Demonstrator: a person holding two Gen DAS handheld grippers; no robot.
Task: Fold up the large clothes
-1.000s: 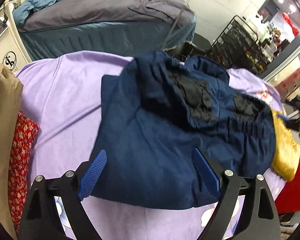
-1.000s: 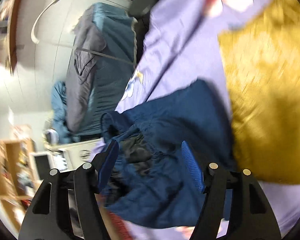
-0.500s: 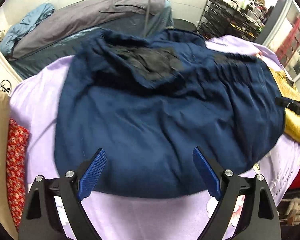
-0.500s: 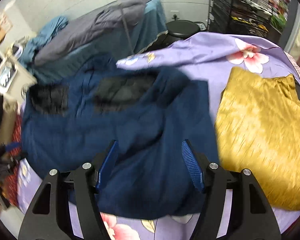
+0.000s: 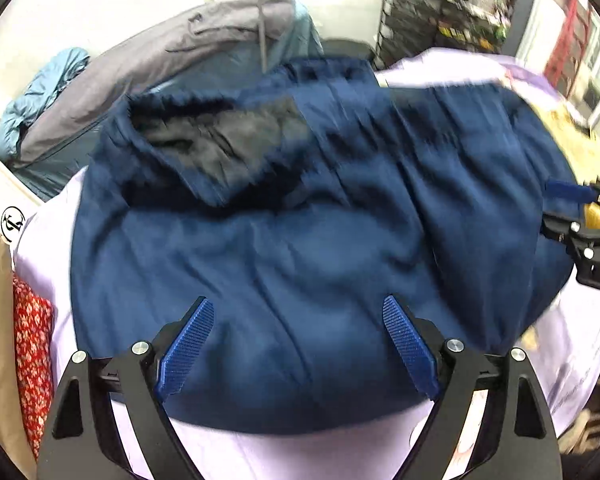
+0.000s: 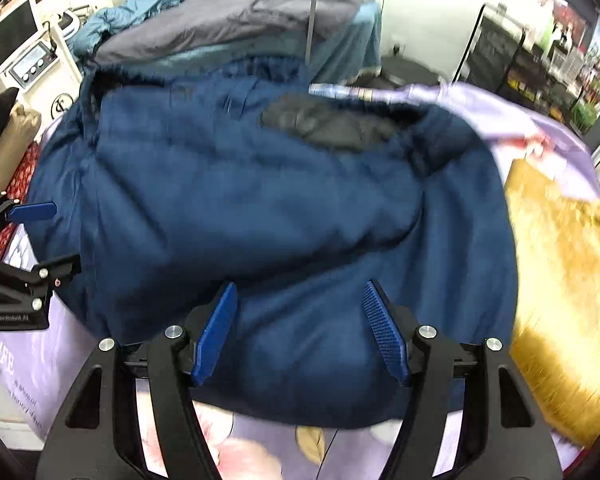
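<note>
One navy garment, rumpled, spread across one lilac floral sheet, with two dark lining patches showing. Two grippers above its near edge: left gripper and right gripper, both spread wide, gripping nothing. One gold cloth just beside.

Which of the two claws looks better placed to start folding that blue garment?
Probably the right gripper: its open fingers hang over the navy garment's near hem, beside a raised fold it might pinch. The left gripper, also open, faces flatter cloth. It is close, since both hover at the near edge.
</note>
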